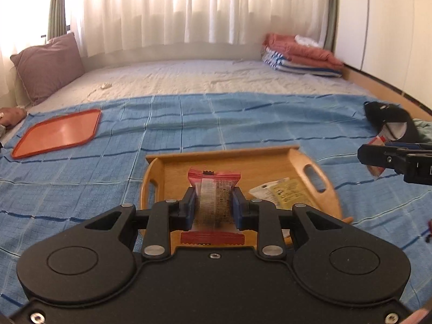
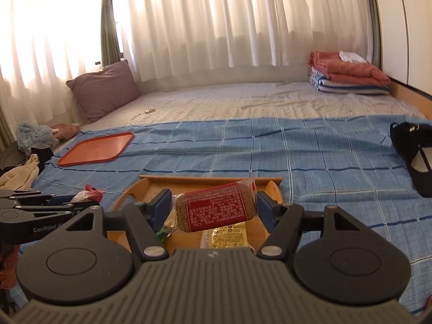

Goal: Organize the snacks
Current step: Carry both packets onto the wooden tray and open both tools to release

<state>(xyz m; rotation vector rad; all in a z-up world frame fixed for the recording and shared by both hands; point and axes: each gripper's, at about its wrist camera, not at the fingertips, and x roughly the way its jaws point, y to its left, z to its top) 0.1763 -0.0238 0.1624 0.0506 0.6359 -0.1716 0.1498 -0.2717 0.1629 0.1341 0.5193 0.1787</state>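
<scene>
My left gripper (image 1: 213, 205) is shut on a red-edged snack packet (image 1: 213, 194) and holds it over the wooden tray (image 1: 229, 156). A yellow snack packet (image 1: 280, 191) lies in the tray at the right. My right gripper (image 2: 214, 210) has its jaws wide around a red-labelled brown snack bar (image 2: 216, 209), which touches the left pad; a small gap shows at the right pad. It hangs above the wooden tray (image 2: 210, 180), over the yellow packet (image 2: 226, 236). The left gripper shows in the right wrist view (image 2: 54, 202), the right gripper in the left wrist view (image 1: 378, 156).
An orange flat tray (image 1: 59, 132) lies on the blue checked cloth (image 1: 243, 118) at the far left. A black shoe (image 2: 413, 154) lies at the right. A purple pillow (image 2: 105, 89), folded blankets (image 2: 348, 75) and a clothes heap (image 2: 29, 145) sit around the bed.
</scene>
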